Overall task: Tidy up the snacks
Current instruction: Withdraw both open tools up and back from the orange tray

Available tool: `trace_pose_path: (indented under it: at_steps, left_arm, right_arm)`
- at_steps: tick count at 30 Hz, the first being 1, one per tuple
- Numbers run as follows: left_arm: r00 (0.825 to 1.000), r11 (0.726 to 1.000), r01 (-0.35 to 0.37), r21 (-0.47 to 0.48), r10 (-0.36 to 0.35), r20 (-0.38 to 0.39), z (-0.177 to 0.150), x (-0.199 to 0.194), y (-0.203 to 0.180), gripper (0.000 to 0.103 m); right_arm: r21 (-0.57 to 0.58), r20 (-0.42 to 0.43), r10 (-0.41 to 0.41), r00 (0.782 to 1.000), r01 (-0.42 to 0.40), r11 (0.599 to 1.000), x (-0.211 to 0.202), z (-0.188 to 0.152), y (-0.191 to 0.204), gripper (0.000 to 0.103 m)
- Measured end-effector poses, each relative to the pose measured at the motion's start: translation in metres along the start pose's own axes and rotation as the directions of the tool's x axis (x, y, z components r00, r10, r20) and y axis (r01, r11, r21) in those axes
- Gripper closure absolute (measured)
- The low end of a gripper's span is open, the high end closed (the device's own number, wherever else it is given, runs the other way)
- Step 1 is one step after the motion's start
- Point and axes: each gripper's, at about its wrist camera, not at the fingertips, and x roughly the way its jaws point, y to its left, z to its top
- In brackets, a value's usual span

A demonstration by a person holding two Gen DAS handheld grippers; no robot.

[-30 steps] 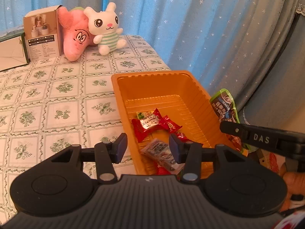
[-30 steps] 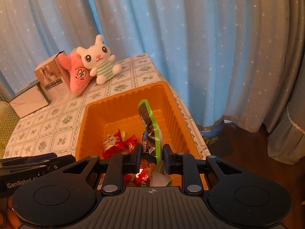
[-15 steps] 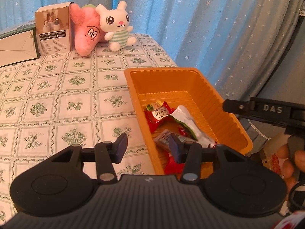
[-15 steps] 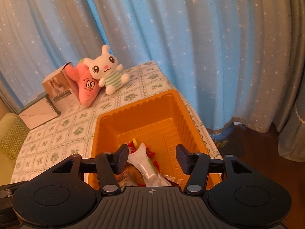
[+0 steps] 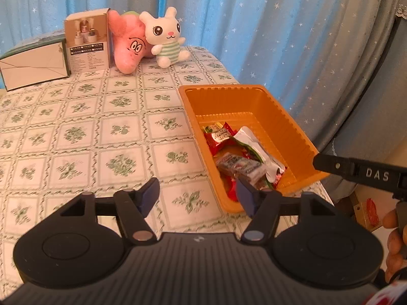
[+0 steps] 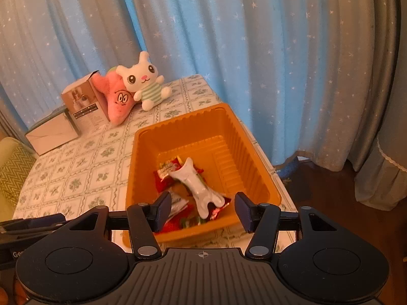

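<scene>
Both sets of fingers are spread wide with nothing between them. The right gripper hangs over the near end of the orange tray; the silver snack pouch lies inside on red wrappers. The left gripper hovers just left of the tray, which sits at the table corner.

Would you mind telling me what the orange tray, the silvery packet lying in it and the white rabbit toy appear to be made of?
The orange tray looks like thin moulded plastic, semi-glossy, judging by its ribbed walls and rolled rim. The silvery packet seems to be metallised foil film: crinkled, with bright highlights. The white rabbit toy appears to be soft plush fabric, matte and fuzzy, with a striped body; its filling cannot be seen.
</scene>
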Motion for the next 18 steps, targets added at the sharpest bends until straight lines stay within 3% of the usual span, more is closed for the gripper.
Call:
trace_pose_path:
  at_steps: [5,13,18]
  left_arm:
    - [1.0,1.0,-0.009,0.006,0.009,0.02,-0.015,-0.027,0.004,0.033]
    - [0.999,0.999,-0.009,-0.031,0.01,0.031,-0.038,-0.072,0.012,0.032]
    - [0.999,0.999,-0.019,-0.05,0.021,0.043,-0.049,-0.097,0.016,0.032]
  right_arm:
    - [-0.005,-0.008,0.017,1.0,-0.017,1.0,-0.025,-0.02,0.012,0.047]
    - [-0.066,0.019,-0.014,1.0,0.015,0.998,-0.067,-0.048,0.041,0.03]
    - [-0.123,0.033,-0.039,0.999,0.043,0.991,-0.088,-0.062,0.054,0.029]
